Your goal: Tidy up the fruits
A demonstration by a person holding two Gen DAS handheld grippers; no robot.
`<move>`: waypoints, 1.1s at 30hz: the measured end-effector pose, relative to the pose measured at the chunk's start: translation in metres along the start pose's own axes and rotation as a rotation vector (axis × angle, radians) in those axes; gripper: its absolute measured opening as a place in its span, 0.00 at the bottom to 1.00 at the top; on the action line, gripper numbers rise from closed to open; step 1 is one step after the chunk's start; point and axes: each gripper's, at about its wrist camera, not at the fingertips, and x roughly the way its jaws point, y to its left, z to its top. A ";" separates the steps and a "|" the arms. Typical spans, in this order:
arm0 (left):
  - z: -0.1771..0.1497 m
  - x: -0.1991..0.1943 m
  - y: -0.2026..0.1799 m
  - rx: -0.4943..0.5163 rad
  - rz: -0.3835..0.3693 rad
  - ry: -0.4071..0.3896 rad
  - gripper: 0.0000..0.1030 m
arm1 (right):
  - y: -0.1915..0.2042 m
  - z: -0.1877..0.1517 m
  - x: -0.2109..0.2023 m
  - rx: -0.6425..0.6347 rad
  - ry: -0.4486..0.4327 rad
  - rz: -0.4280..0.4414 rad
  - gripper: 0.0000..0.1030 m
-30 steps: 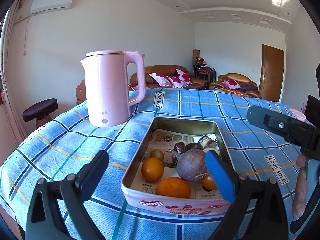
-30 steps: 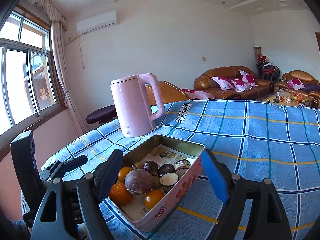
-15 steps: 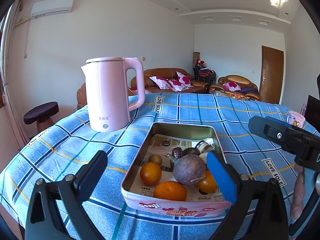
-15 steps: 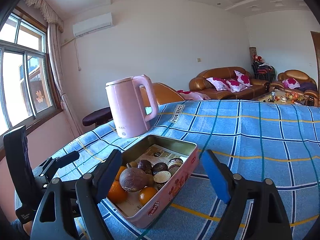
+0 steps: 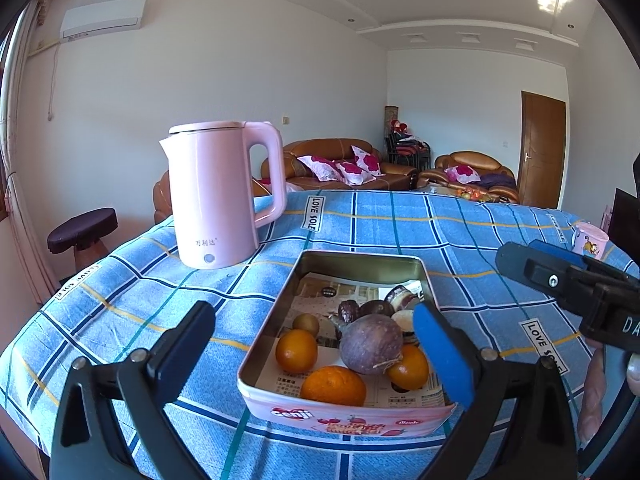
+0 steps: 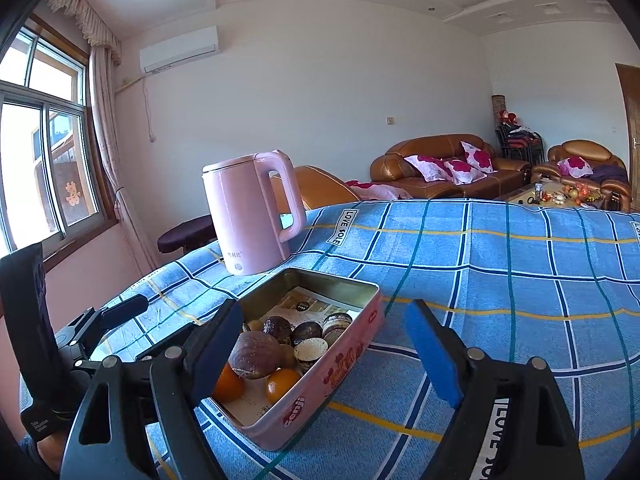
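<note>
A pink rectangular tin (image 5: 344, 420) (image 6: 344, 360) sits on the blue checked tablecloth. It holds several oranges (image 5: 334, 385), a large purple passion fruit (image 5: 371, 343) (image 6: 256, 354), a small green fruit (image 5: 306, 323) and dark round pieces at the back (image 6: 308, 330). My left gripper (image 5: 316, 344) hovers in front of the tin, open, with nothing between its fingers. My right gripper (image 6: 320, 344) is at the tin's right side, also open and holding nothing. Each gripper appears at the edge of the other's view.
A tall pink kettle (image 5: 218, 196) (image 6: 252, 212) stands behind and left of the tin. A small pink mug (image 5: 590, 240) sits near the table's right edge. The table (image 6: 500, 264) stretches to the right. A dark stool (image 5: 82, 230) and brown sofas lie beyond.
Both grippers have drawn back slightly from the tin, so it looks smaller and lower in the frames. Fruits in the tin have not moved, and both grippers stay open.
</note>
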 end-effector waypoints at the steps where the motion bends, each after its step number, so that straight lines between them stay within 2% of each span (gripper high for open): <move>1: 0.000 0.000 0.000 0.000 0.000 0.000 0.98 | 0.000 0.000 0.000 0.001 0.000 -0.001 0.82; 33: 0.003 -0.005 -0.004 0.000 0.004 -0.009 1.00 | -0.007 -0.006 -0.008 -0.002 -0.008 -0.043 0.83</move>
